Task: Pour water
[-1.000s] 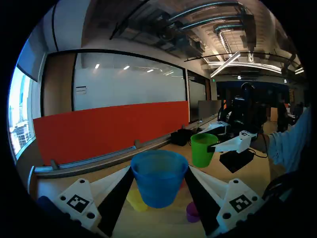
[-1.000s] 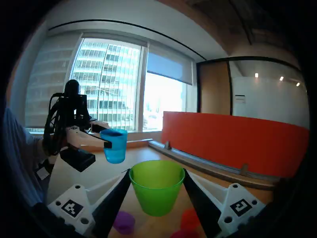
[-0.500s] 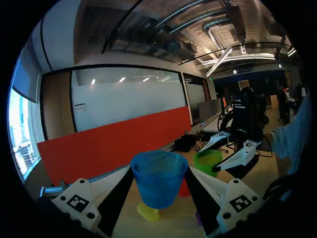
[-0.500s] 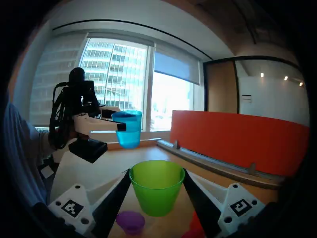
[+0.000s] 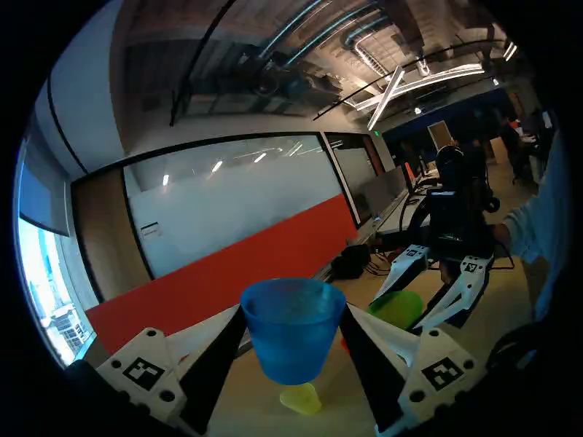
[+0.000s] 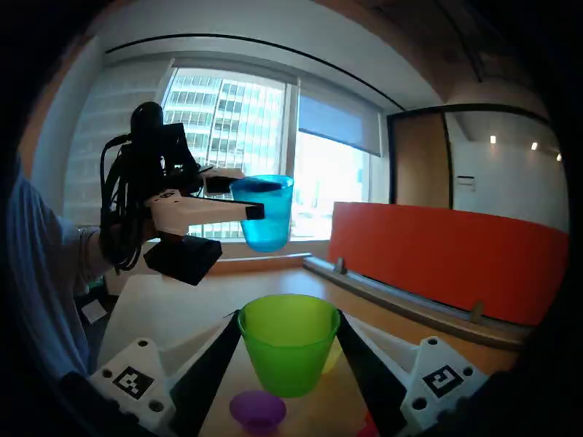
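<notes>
Blue cup (image 5: 293,339) pinched in left gripper (image 5: 293,320), green cup (image 6: 288,349) in right gripper (image 6: 288,322); contents indiscernible

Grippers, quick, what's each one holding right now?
Left gripper: shut on the blue cup.
Right gripper: shut on the green cup.

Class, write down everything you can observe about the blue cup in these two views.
The blue cup is a translucent plastic tumbler, smooth-walled, with no handle, tapering from a wide round rim to a narrower base. It stands upright, clamped at its sides between the two fingers of the left gripper, which alone touch it. In the right gripper view it hangs in the air, well off the wooden table, in front of a bright window. Whether it holds water cannot be told.
</notes>
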{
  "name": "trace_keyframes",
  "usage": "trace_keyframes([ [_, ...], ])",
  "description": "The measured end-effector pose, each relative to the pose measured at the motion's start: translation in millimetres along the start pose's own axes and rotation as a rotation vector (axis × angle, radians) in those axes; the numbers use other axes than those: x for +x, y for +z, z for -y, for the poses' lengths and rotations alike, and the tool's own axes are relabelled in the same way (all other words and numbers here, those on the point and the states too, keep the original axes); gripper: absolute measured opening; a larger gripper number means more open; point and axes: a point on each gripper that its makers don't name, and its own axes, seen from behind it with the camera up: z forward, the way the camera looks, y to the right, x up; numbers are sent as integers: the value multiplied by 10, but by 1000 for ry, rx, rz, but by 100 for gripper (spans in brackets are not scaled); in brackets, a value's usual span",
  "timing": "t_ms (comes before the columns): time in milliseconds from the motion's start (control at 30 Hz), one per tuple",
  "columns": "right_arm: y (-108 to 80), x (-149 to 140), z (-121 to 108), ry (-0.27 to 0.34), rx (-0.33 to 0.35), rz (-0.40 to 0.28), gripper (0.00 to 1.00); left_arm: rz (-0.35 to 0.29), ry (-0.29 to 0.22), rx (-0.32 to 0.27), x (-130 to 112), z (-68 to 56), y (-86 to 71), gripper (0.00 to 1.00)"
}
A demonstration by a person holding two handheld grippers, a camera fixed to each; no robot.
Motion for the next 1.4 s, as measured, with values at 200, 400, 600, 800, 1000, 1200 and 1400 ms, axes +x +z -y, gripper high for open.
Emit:
trace_keyframes([
  [200, 15, -4, 66, -3, 17, -5, 93, -9, 62, 13, 97, 14, 9, 86],
  [400, 24, -27, 120, -2, 30, -6, 93, -21, 120, 18, 183, 10, 15, 87],
  [600, 36, -33, 184, 0, 46, -9, 93, -25, 198, 23, 263, -15, 53, 87],
  [800, 54, -44, 233, -4, 59, -5, 93, -27, 284, 29, 362, -46, 67, 87],
  [1000, 78, -50, 267, -1, 69, -5, 93, -32, 350, 39, 443, -78, 78, 87],
  [1200, 94, -58, 268, -5, 74, -1, 93, -36, 409, 48, 499, -91, 88, 86],
  [1400, 96, -51, 247, -4, 76, -3, 93, -41, 472, 60, 549, -100, 113, 86],
])
